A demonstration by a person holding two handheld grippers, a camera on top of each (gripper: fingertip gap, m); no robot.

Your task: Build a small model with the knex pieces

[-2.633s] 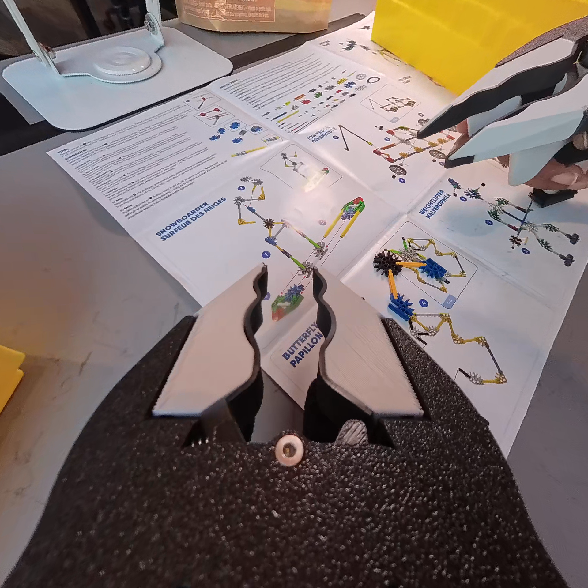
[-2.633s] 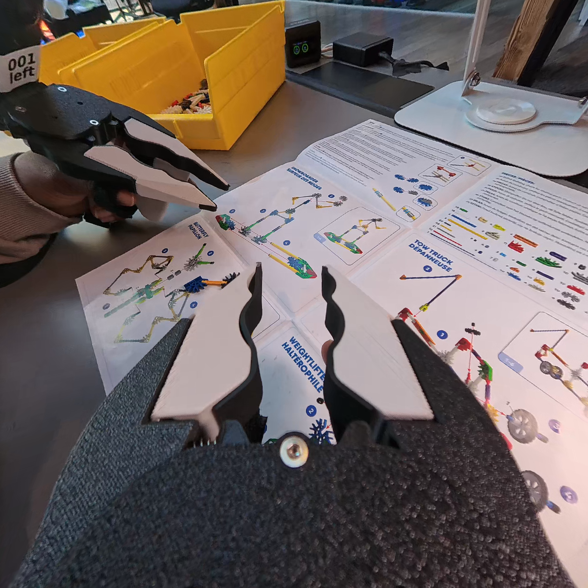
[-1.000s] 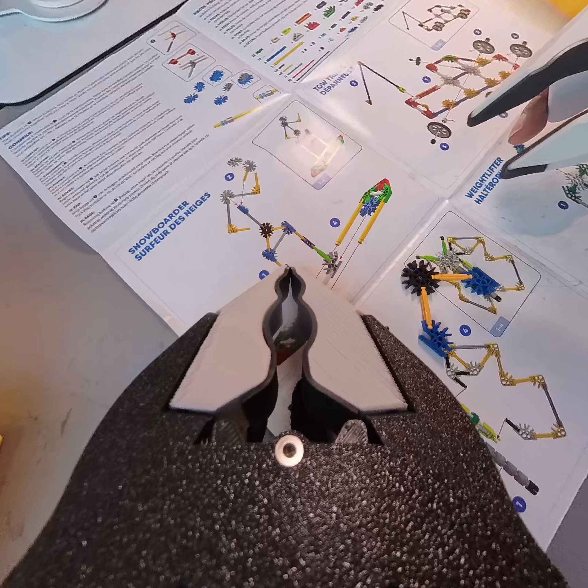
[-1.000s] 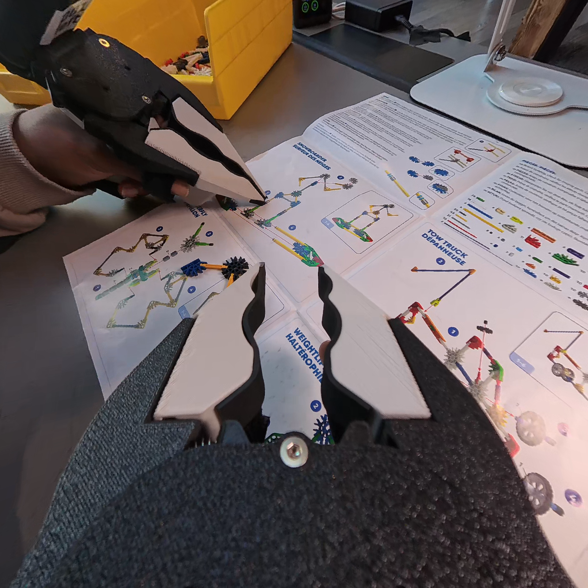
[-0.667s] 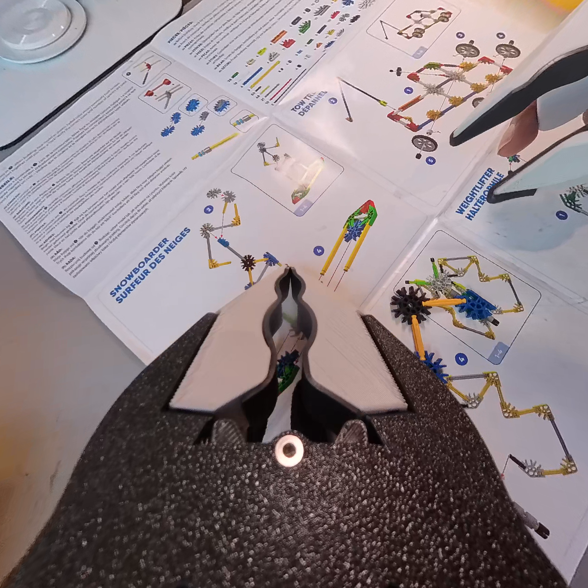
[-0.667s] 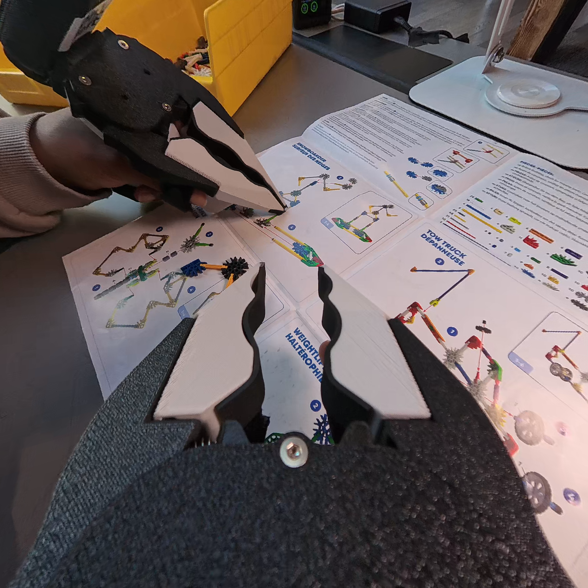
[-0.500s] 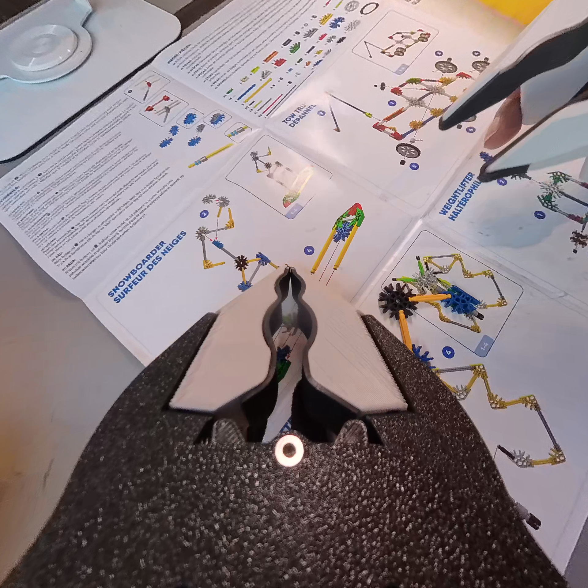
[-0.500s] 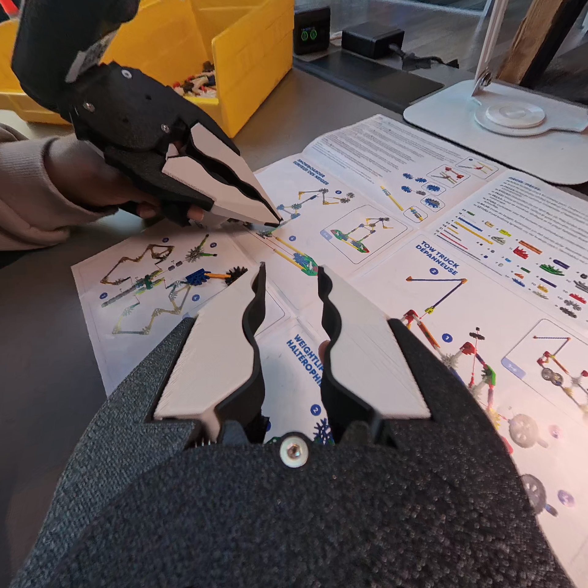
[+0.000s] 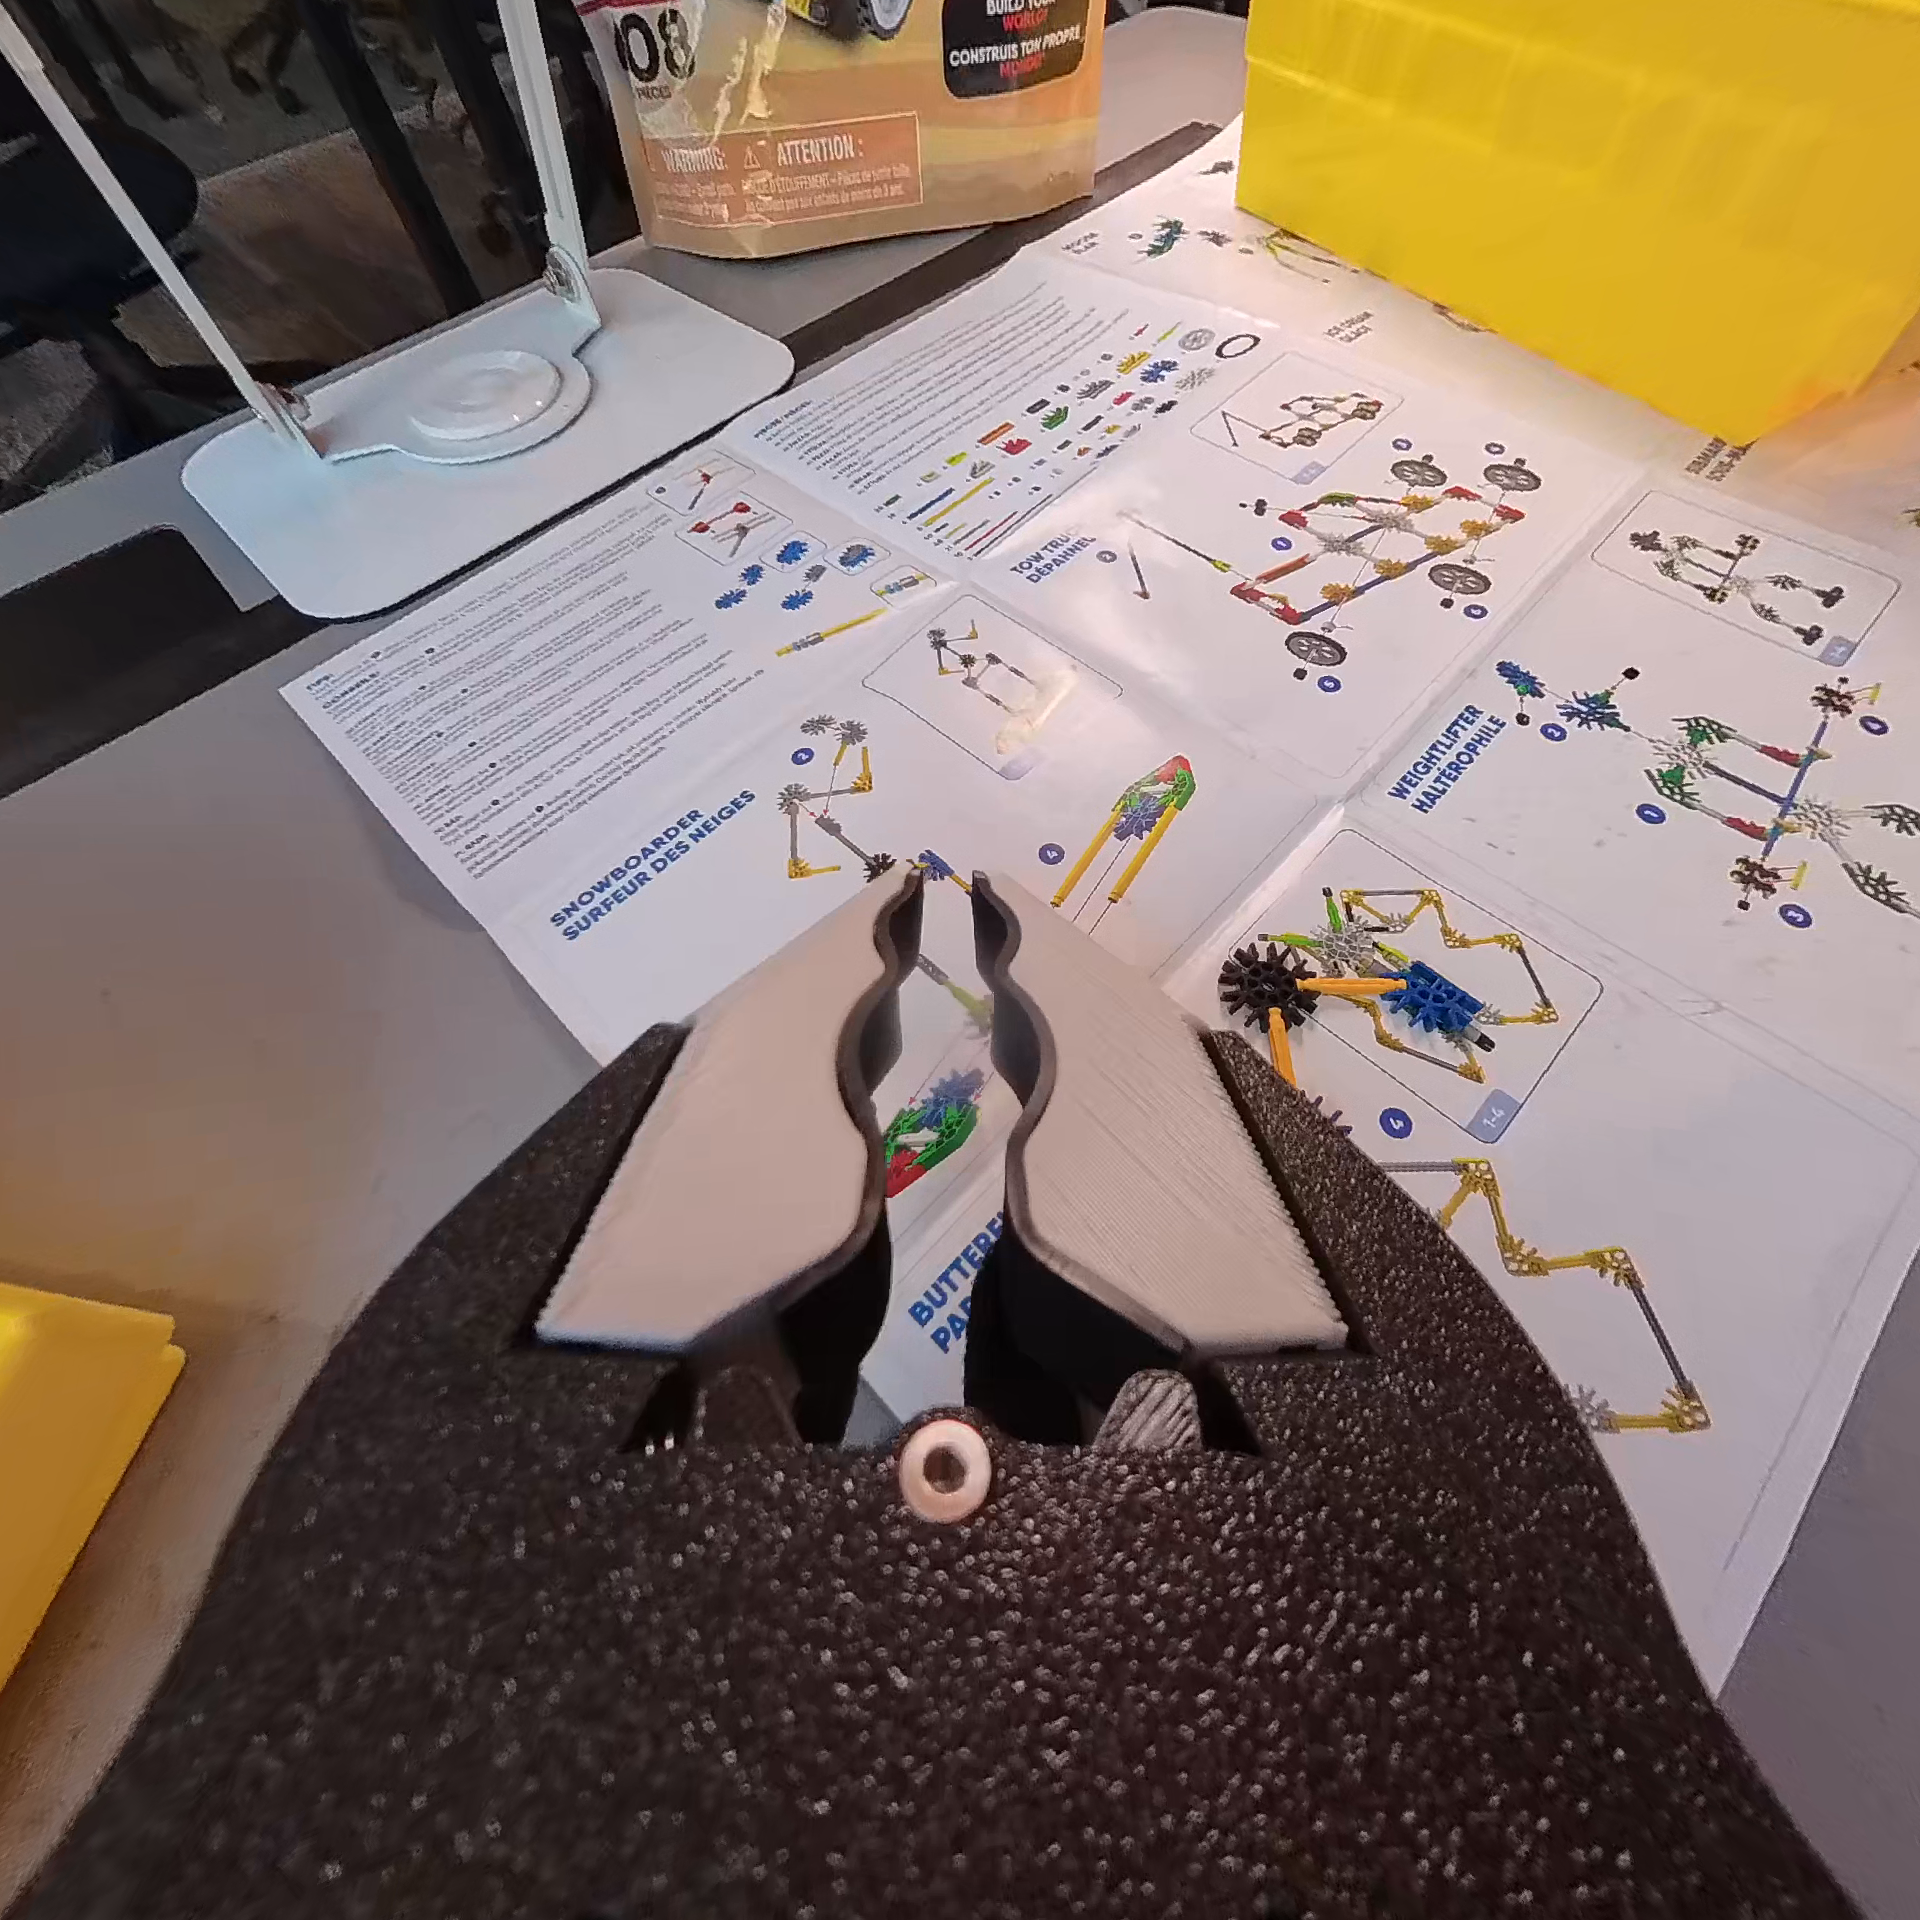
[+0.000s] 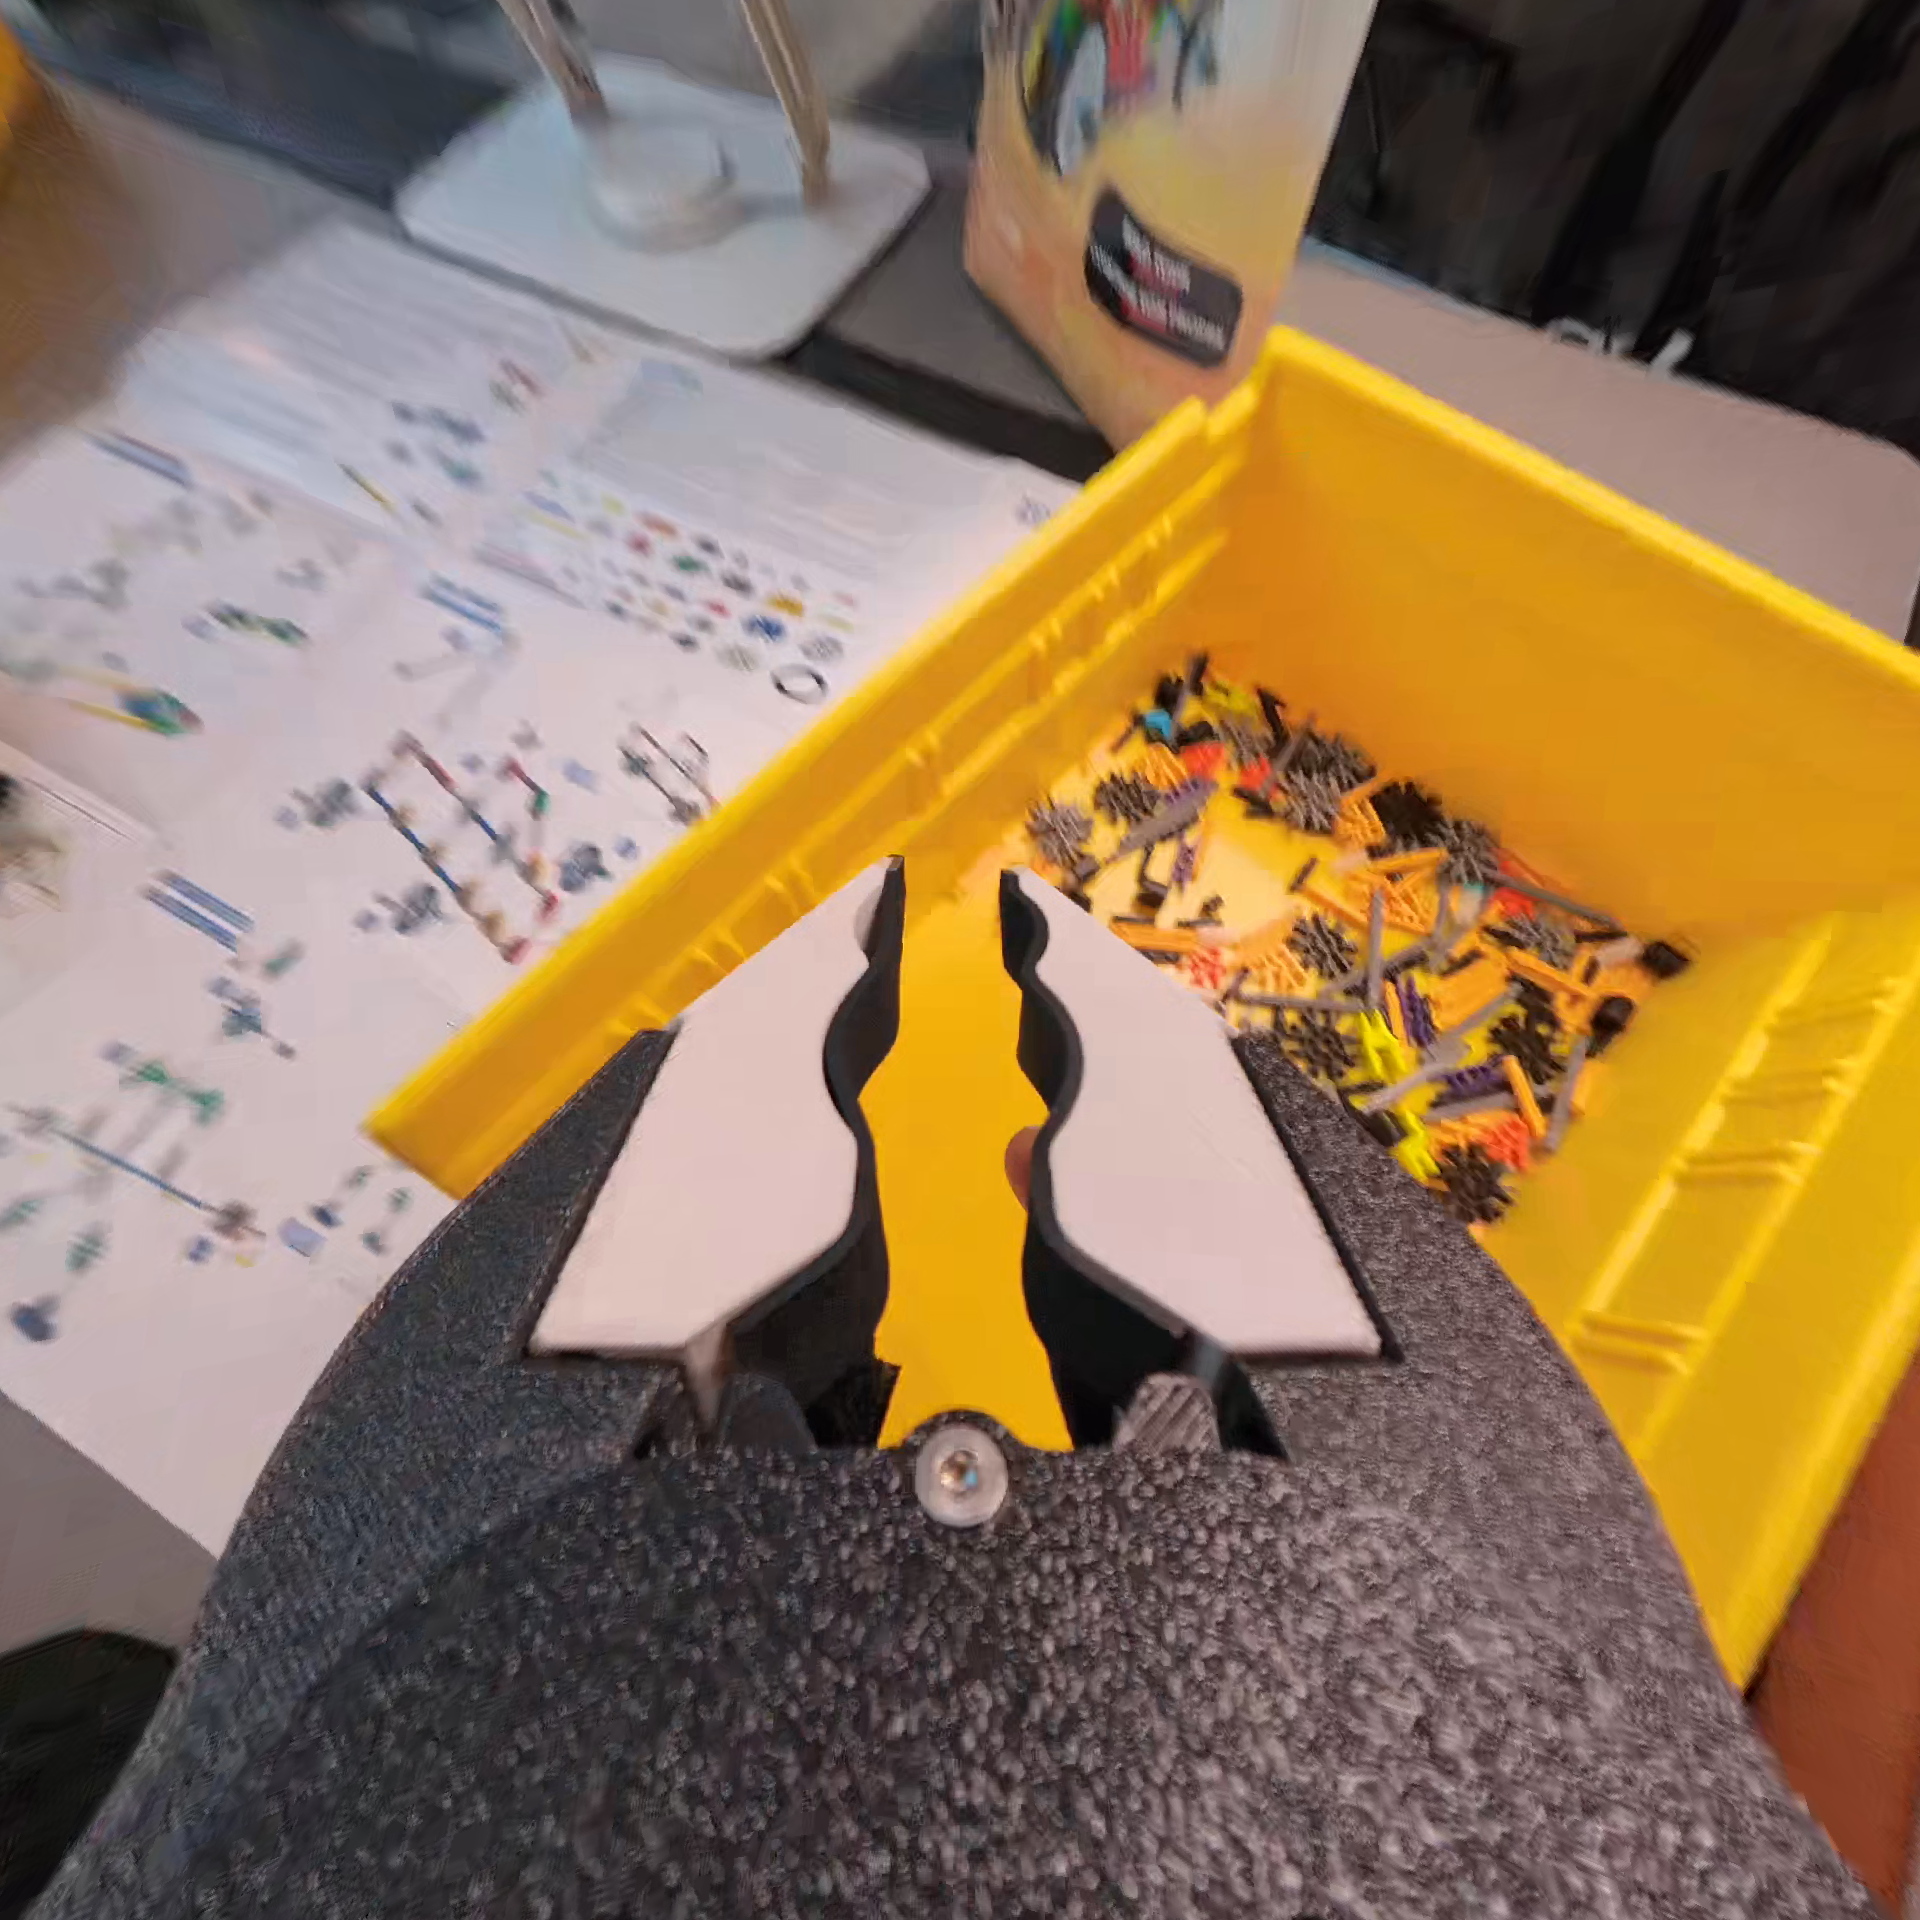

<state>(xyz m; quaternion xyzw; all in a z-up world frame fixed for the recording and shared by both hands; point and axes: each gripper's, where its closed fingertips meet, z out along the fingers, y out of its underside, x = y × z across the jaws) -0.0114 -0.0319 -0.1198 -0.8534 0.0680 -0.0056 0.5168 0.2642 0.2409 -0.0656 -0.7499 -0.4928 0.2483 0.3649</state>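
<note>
A large unfolded instruction sheet (image 9: 1195,675) with coloured model diagrams lies on the grey table. On it, just right of my left fingers, lies a small build: a black gear-like connector (image 9: 1262,982) joined by orange rods to a blue connector (image 9: 1439,997). My left gripper (image 9: 945,888) hovers over the sheet, its jaws a narrow gap apart and empty. My right gripper (image 10: 951,878) is open and empty above the near end of a yellow bin (image 10: 831,800) that holds several small rods and connectors (image 10: 1351,935). The right wrist view is motion-blurred.
The yellow bin (image 9: 1558,208) stands on the sheet's far right corner. A white lamp base (image 9: 488,436) and a brown printed bag (image 9: 831,104) stand at the back. Another yellow bin's edge (image 9: 62,1455) shows at the left. The sheet also shows in the right wrist view (image 10: 312,883).
My right gripper swung from the sheet to above the yellow bin and left the left wrist view. My left gripper, shut with its tips near the sheet, pulled back and parted slightly.
</note>
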